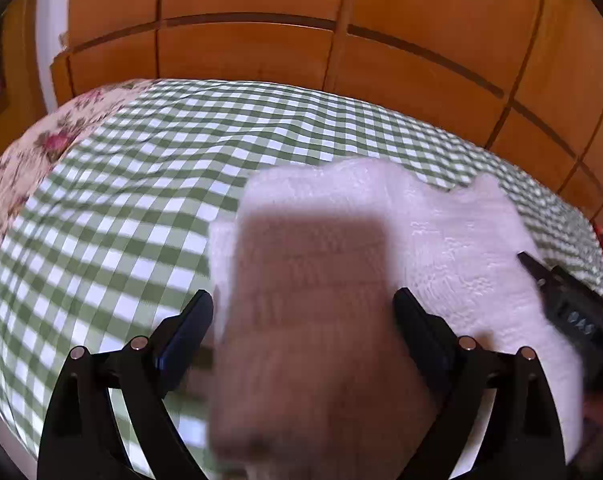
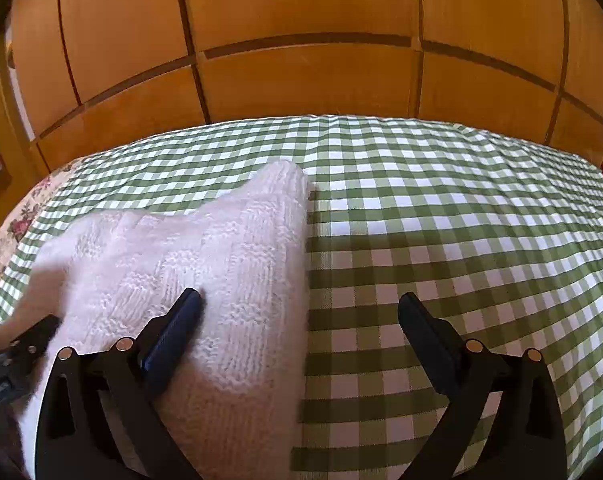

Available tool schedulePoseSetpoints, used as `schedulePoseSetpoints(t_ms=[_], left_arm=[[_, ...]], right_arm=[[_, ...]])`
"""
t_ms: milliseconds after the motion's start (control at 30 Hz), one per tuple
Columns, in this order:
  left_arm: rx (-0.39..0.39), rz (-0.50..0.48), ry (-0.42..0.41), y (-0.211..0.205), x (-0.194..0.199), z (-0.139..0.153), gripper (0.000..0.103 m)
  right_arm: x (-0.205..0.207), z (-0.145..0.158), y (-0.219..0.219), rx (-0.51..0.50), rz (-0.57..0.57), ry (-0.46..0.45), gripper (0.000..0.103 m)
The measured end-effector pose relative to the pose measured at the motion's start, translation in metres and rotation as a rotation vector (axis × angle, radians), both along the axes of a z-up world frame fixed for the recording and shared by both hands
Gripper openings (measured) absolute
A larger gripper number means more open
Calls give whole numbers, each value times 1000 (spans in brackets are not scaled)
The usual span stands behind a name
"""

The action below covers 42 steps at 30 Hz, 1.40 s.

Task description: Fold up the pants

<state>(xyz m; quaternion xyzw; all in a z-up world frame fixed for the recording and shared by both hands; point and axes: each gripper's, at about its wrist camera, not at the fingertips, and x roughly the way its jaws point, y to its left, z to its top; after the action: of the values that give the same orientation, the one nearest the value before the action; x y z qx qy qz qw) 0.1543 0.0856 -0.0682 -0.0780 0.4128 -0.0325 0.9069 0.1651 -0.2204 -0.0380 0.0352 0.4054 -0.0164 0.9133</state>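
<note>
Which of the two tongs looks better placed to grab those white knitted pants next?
Probably the left. The left tongs are open with the pants filling the gap between their fingers. The right tongs are open too, but straddle the pants' edge, half over the checked bedspread.

Warm bright light, fisheye-bent edges, near cloth [image 1: 309,340] blurred and shadowed.

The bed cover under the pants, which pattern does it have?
The bed cover has green and white checks, clearest in the right wrist view.

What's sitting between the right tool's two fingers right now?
In the right wrist view, the open right tool spans the white knit pants' right edge and bare green checked bedcover.
</note>
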Motion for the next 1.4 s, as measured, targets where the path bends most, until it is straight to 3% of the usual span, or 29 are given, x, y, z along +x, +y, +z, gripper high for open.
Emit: schedulePoseSetpoints(t_ms=[133,300,533,667,767,900,1033,1267,1400], left_arm=[[-118,-39,-35,-3,-13,10,97],[34,-45,-43,-15,-14,9,98],[14,24,-6,12,-14,-11,99],[-32,32,-8,24,-21,-17,99],[-86,25,-20,30,-28,-16,99],[-221,27,-27,45,-43,-14,99],[-334,9,-33,59,-55,-17,99],[-478,-28,39,68,-48,-26,99],[-498,-63,99,68,-34,-30,99]], right_arm=[[-2,1,0,7,-6,-3,97],[-13,15,-7,13,5,-26,97],[-16,5,11,21,101,33,97],[-18,2,22,9,135,10,97],[-20,2,9,92,109,14,97],[-34,9,-17,223,73,22,99],[-51,10,-32,292,111,39,99],[-63,-17,-56,605,149,208,99],[-62,-22,-59,640,154,231,99]])
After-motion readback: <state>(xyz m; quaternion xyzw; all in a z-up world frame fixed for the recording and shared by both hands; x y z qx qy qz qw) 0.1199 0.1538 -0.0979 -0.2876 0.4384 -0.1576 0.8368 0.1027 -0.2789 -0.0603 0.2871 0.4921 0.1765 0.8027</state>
